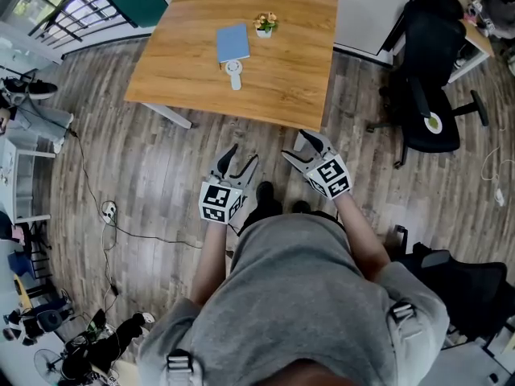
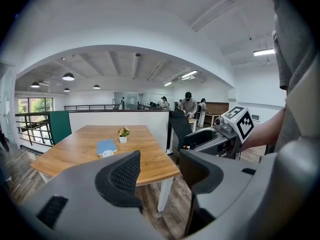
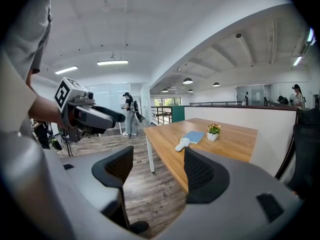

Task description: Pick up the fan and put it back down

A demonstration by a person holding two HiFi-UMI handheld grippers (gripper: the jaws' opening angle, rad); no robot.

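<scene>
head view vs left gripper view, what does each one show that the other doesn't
Only the head view: the person's grey top and a floor socket with its cable. Only the left gripper view: ceiling lamps and people beyond the partition. Both: the wooden table with the white fan, blue book and small plant, plus the left tool and right tool, each open and empty.

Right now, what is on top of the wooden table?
A blue book, a white handheld fan beside it, and a small pot of flowers. Whatever lies under the book is hidden.
</scene>
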